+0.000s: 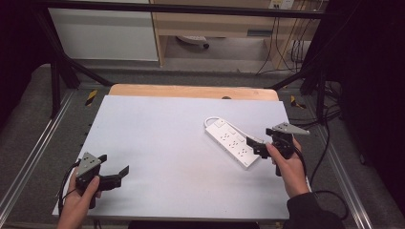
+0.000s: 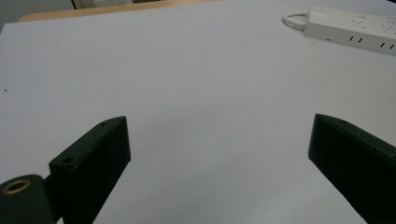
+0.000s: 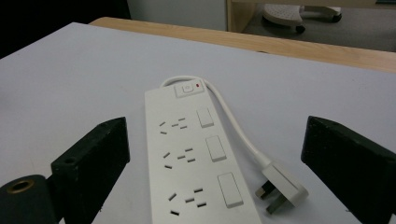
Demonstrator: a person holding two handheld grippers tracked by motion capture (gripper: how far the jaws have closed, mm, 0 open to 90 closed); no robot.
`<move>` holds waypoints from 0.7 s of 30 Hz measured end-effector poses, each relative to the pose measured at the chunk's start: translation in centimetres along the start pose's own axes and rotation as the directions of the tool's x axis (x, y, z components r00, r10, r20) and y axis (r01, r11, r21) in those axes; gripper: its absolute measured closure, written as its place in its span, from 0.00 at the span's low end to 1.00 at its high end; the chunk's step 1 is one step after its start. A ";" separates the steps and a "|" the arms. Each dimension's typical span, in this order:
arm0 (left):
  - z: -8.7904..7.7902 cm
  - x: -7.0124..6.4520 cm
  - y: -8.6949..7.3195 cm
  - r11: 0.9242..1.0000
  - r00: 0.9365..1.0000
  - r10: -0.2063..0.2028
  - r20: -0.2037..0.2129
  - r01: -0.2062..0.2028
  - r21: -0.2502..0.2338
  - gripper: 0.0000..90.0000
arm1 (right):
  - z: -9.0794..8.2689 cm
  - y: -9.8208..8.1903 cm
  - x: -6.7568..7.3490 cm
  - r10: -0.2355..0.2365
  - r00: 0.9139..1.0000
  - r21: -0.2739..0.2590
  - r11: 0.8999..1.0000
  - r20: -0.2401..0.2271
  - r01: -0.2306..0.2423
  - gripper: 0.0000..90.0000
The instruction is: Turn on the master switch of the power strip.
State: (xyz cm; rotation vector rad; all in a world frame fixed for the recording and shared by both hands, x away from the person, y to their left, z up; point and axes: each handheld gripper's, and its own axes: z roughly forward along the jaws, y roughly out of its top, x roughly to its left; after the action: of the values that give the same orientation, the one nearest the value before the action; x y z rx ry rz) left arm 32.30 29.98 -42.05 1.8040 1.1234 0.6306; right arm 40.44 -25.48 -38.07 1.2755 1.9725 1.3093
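A white power strip (image 1: 232,142) with three sockets lies flat on the right half of the white table top (image 1: 162,138), its short cable looped beside it. In the right gripper view the strip (image 3: 187,154) runs away from me and its plug (image 3: 280,184) lies loose at its right. My right gripper (image 3: 215,123) is open with its jaws on either side of the strip's near end, and in the high view this gripper (image 1: 257,146) sits at the strip's right end. My left gripper (image 1: 114,163) is open over bare table at the front left, holding nothing. From the left gripper (image 2: 219,126) the strip (image 2: 355,23) shows far off at the upper right.
A wooden table edge (image 1: 191,90) shows beyond the white sheet. Black frame bars (image 1: 62,71) stand at both sides. Cables (image 1: 329,124) hang off the right side. A wooden cabinet (image 1: 215,24) stands behind.
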 end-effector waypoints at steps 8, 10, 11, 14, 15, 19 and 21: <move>0.0 0.0 0.0 1.000 1.000 -0.003 -0.002 0.003 0.001 0.06 | -1.5 -2.1 -0.6 -0.006 1.000 -0.020 1.000 0.019 0.006 0.09; 0.0 0.0 0.0 1.000 1.000 -0.003 -0.003 0.003 0.001 0.06 | -1.8 -2.8 -0.8 -0.009 1.000 -0.021 1.000 0.027 0.010 0.09; 0.0 0.0 0.0 1.000 1.000 -0.003 -0.003 0.003 0.002 0.06 | -1.9 -3.2 -0.9 -0.007 1.000 -0.016 1.000 0.029 0.008 0.09; 0.0 0.0 0.0 1.000 1.000 -0.003 -0.003 0.003 0.003 0.06 | -2.1 -4.6 -1.2 -0.006 0.999 0.001 1.000 0.039 0.006 0.08; 0.0 0.0 0.0 1.000 1.000 -0.003 -0.003 0.003 0.003 0.06 | -2.1 -5.1 -1.3 -0.005 0.999 0.007 1.000 0.043 0.005 0.08; 0.1 -0.1 0.0 1.000 1.000 -0.002 -0.003 0.002 0.003 0.06 | -1.9 -7.0 -1.7 -0.005 0.998 0.043 0.999 0.066 0.002 0.08; 0.1 -0.1 0.0 1.000 1.000 -0.001 -0.003 0.001 0.004 0.06 | -1.5 -7.7 -1.9 -0.007 0.997 0.088 0.996 0.083 0.000 0.07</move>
State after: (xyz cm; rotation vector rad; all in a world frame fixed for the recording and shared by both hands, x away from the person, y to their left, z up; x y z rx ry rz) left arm 32.33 29.87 -42.11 1.8059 1.1288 0.6310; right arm 36.75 -28.79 -44.40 1.3447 1.9927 1.1601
